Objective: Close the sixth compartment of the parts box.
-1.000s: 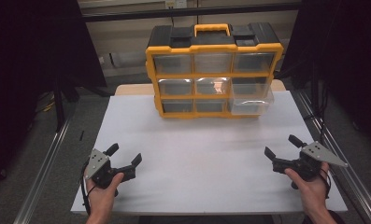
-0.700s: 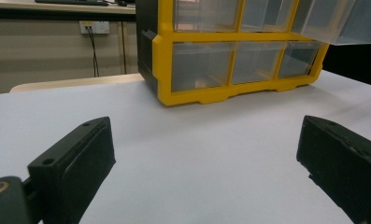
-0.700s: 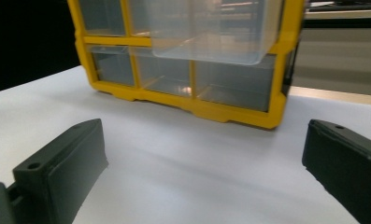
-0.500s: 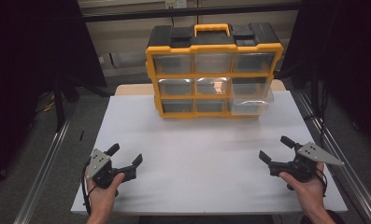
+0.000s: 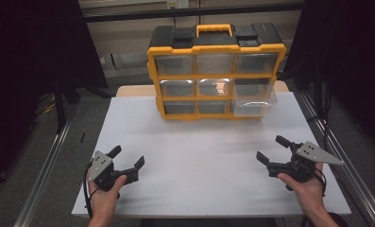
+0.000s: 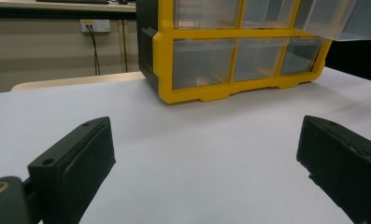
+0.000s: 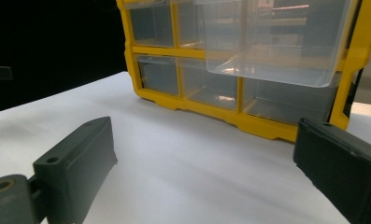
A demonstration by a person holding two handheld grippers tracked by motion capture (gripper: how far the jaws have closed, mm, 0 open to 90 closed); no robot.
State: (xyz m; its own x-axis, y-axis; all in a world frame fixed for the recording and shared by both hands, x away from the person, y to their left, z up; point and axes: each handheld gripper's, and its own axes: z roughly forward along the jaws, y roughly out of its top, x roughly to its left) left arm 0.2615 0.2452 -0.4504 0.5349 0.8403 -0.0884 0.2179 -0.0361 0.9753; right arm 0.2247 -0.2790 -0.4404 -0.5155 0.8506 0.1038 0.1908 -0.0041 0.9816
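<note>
A yellow and black organizer box (image 5: 216,71) with clear drawers stands at the far middle of the white table (image 5: 208,156). Its middle right drawer (image 5: 253,101) is pulled out toward me. In the left gripper view the box (image 6: 239,51) rises ahead, and the pulled drawer (image 6: 342,18) juts out at the top right. The right gripper view has the drawer (image 7: 276,42) straight ahead. My left gripper (image 5: 127,158) rests open near the table's front left. My right gripper (image 5: 273,149) is open at the front right. Neither holds anything.
Metal rails (image 5: 43,170) run along both sides of the table. A wooden surface (image 6: 75,80) shows behind the white top. Dark curtains (image 5: 29,56) flank the scene. Broad bare table lies between the grippers and the box.
My right gripper has shifted a little to the left and toward the front edge. The left gripper has barely moved.
</note>
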